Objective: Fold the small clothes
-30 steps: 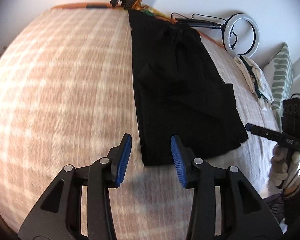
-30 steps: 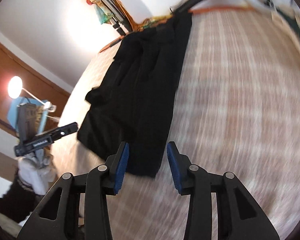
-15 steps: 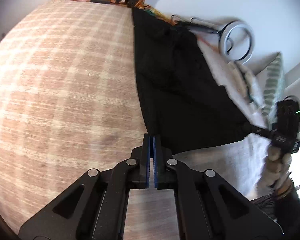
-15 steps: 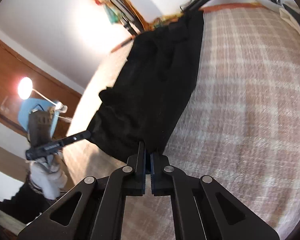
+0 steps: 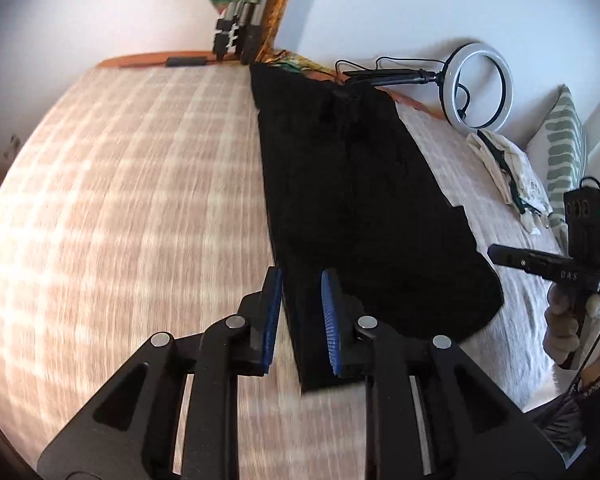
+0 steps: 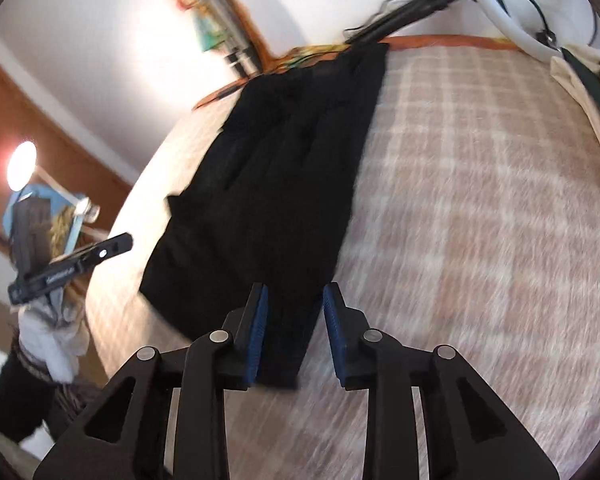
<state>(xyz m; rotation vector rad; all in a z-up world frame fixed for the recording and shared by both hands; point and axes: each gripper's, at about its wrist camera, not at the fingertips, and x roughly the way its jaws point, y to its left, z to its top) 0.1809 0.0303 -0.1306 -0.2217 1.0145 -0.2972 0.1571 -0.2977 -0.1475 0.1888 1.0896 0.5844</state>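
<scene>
— Since the black garment (image 5: pixel 352 200) lies limp along the checked bedspread (image 5: pixel 120 200), near the ring light (image 5: pixel 478 84), where to grab?

— Near corners. Left gripper (image 5: pixel 300 316) and right gripper (image 6: pixel 294 330), just reopening, straddle them unclamped; thin, light cloth.

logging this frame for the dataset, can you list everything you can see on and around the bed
black garment: 1, black, laid lengthwise along the middle of the bed, near end between both claws
bedspread: 1, pink and cream check, covers the bed
ring light: 1, white ring on a black arm, far right edge of the bed
cream cloth: 1, cream with dark straps, crumpled near the ring light
pillow: 1, white with green pattern, right side
tripod legs: 1 set, grey and black, against the far wall
left claw: 1, black with blue pads, open
right claw: 1, black with blue pads, open
gloved hand: 1, white glove, holds the right claw
</scene>
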